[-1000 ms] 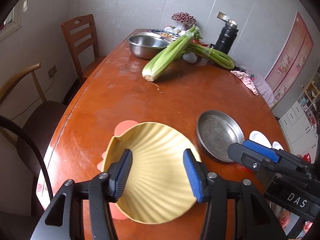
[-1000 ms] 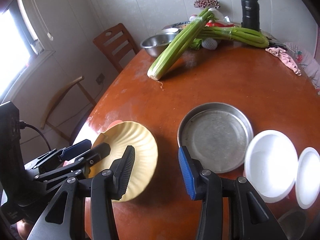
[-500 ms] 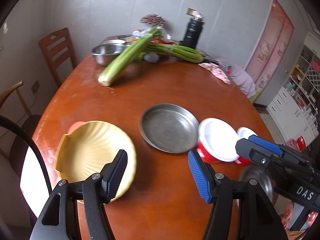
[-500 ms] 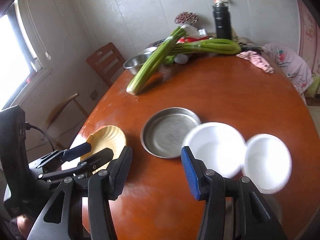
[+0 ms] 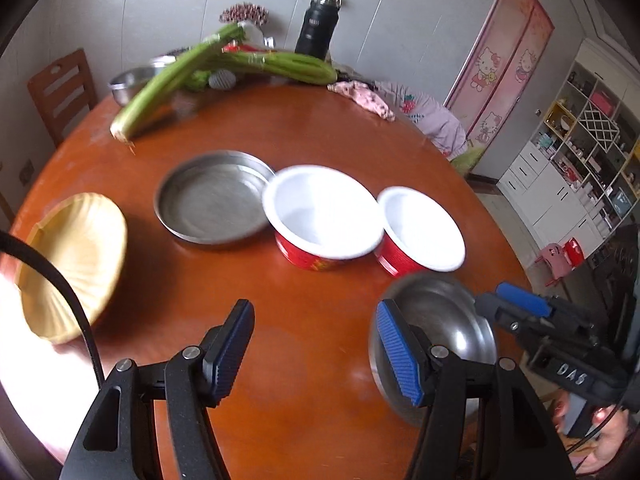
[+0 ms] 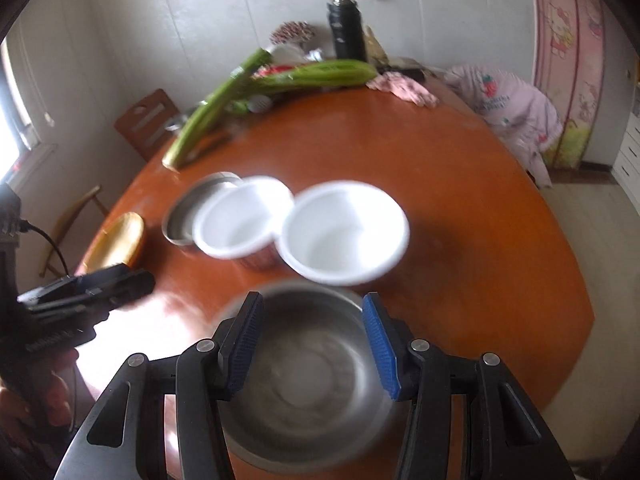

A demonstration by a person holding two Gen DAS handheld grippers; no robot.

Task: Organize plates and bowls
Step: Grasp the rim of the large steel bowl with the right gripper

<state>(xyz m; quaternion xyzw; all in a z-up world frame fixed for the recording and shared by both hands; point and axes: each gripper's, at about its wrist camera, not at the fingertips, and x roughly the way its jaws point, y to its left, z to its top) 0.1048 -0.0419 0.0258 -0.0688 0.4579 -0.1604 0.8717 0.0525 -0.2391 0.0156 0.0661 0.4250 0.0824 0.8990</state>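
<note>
Nearest, at six o'clock in the right wrist view, the right gripper (image 6: 310, 340) stands with its jaws spread and nothing pinched between them; they hover over the round stainless-steel bowl (image 6: 316, 376), which sits at the near edge of the round reddish-brown wooden table (image 6: 460, 200). The left gripper (image 5: 316, 344), at six o'clock in its own view, is likewise spread and empty above bare tabletop. The jaws of both have just been opening, with nothing between them.

Farther in, toward twelve o'clock, stand the large red enamel bowl with white inside (image 5: 322, 216) and, at about two o'clock, the small red enamel bowl with white inside (image 5: 420, 228), just beside each other. At eleven o'clock lies the shallow round steel plate (image 5: 212, 196), its rim under the large bowl's lip. At nine o'clock rests the yellow scallop-shaped plate (image 5: 72, 264), over something pink in the glare.

My judgement: little is done. Bowls and plates lie single and unstacked; nesting the bowls and gathering the plates remains, and the steel bowl looks the likely next pick.

Readable writing: "DAS" on the right gripper's body. Far off at one o'clock, the pink door (image 5: 504, 64) bears Hello Kitty pictures. Yellow characters on the large red bowl are too blurred to read.
</note>
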